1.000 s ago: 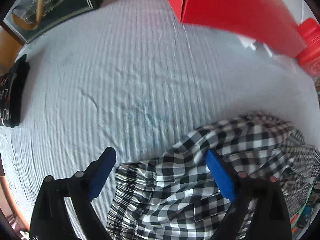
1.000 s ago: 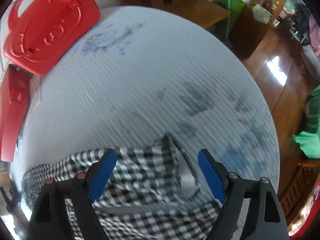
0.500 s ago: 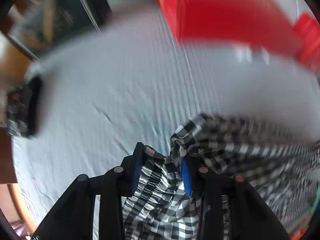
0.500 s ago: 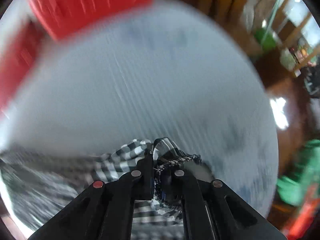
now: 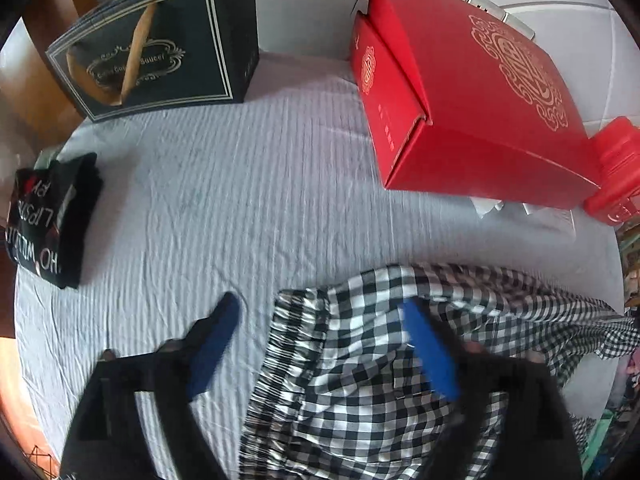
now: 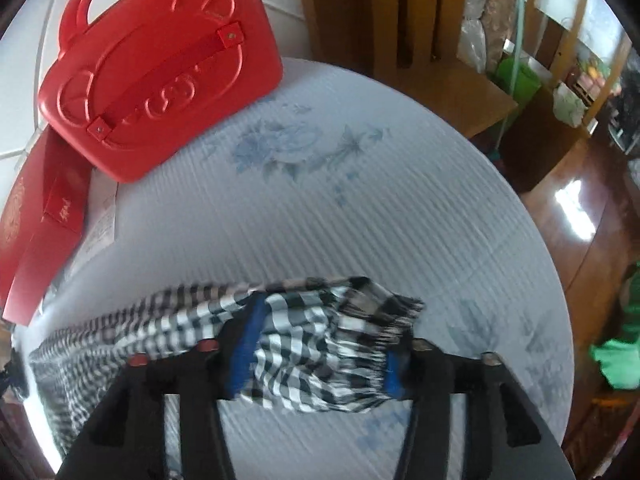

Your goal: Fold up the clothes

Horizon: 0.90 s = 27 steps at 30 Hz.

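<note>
On the cloth-covered desk (image 5: 248, 184): checked garment (image 5: 360, 380) between the spread fingers of left hand-held gripper (image 5: 320, 348) and right hand-held gripper (image 6: 320, 344); red box (image 5: 472, 92) at far edge.

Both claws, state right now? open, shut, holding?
Left claw: open, not gripping; the checked garment lies between and under its fingers.
Right claw: open, a fold of the checked garment bunched loosely between its fingers.

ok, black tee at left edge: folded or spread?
Folded. The black tee lies as a compact stacked rectangle with layered edges on the bedsheet, printed lettering facing up.
</note>
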Available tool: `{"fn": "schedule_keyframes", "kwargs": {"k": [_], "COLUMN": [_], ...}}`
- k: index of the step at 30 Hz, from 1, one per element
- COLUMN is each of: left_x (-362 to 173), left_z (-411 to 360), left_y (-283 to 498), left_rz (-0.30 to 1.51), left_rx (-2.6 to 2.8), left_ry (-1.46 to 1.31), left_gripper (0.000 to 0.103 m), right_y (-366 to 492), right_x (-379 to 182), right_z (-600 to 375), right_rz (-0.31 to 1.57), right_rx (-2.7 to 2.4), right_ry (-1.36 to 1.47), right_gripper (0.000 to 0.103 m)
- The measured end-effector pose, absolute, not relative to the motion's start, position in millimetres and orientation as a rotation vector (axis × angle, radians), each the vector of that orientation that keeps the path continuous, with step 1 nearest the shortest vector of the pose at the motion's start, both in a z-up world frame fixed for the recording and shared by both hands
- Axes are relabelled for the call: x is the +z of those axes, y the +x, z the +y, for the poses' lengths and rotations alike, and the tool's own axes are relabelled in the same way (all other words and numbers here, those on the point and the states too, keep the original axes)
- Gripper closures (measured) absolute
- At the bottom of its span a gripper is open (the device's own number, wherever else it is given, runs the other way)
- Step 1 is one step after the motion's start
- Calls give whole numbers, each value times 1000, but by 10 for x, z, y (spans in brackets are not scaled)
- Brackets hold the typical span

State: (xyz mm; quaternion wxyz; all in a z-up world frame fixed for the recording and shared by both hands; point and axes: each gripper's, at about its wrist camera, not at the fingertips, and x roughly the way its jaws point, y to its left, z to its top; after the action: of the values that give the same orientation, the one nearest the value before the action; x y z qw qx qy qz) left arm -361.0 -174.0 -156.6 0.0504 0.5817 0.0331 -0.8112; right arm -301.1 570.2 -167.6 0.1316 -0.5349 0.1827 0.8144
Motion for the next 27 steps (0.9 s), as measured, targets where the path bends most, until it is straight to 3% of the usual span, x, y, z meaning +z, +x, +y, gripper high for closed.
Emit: {"fn": "schedule_keyframes", "kwargs": {"k": [7, 20, 27], "left_x": [-1913, -2615, -2669], "left_z": [-1665, -1327, -1344], "left_y": [-3821, -4058, -4150], "left_rz": [39, -156, -128], "left_rx": [-2418, -2336, -2307], "left_ry": [1869, 1974, 2056], "left_gripper": [4, 4, 4], "right_y": [-3272, -3493, -3776], "right_x": [-1603, -1907, -2394], "right_z": [6062, 5961, 5918], "right_rz": [995, 557, 403], "right_rx": [2334, 2214, 2104], "right_ry": [-1502, -1676, -1821], "right_gripper": [22, 22, 22]}}
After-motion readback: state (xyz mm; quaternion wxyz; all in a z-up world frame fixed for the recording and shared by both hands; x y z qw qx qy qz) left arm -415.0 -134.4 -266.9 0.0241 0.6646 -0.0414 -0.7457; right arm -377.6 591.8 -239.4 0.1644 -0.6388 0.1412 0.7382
